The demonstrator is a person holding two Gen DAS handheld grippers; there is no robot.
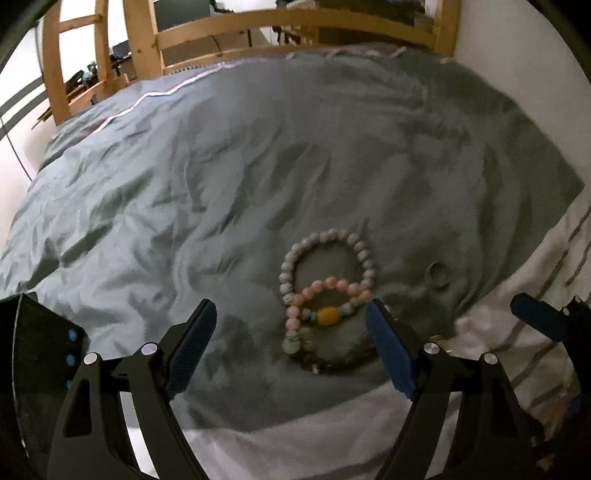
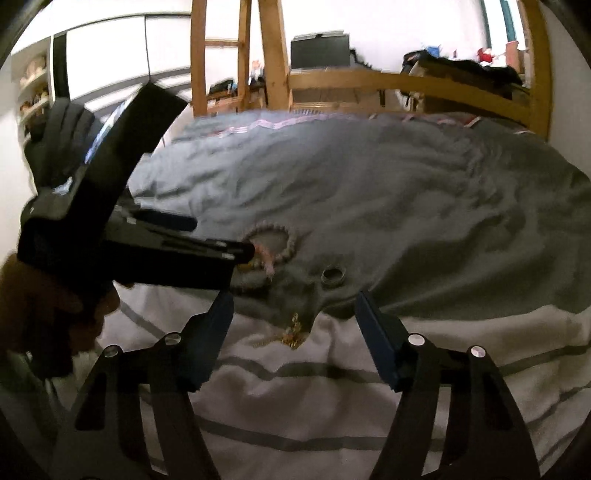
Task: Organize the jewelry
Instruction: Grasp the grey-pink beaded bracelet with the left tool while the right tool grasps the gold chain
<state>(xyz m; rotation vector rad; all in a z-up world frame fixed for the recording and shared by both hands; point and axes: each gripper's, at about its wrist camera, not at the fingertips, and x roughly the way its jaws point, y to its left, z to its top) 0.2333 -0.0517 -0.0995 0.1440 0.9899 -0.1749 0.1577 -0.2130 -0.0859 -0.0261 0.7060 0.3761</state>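
Several bead bracelets lie overlapped on the grey duvet: a grey-white one [image 1: 327,258], a pink one [image 1: 334,290] with an orange bead [image 1: 327,315], and a dark one [image 1: 332,363]. A metal ring [image 1: 436,277] lies to their right; it also shows in the right wrist view [image 2: 333,275]. A gold chain piece [image 2: 293,332] lies at the duvet's edge. My left gripper [image 1: 291,341] is open over the bracelets, empty. My right gripper [image 2: 295,325] is open around the gold chain, empty. The left gripper's body [image 2: 129,240] partly hides the bracelets [image 2: 271,243] in the right wrist view.
The grey duvet [image 1: 258,166] covers a bed with a white striped sheet [image 2: 295,406] at the near edge. A wooden bed frame [image 1: 295,26] stands at the far end. A dark box [image 1: 37,350] sits at the lower left.
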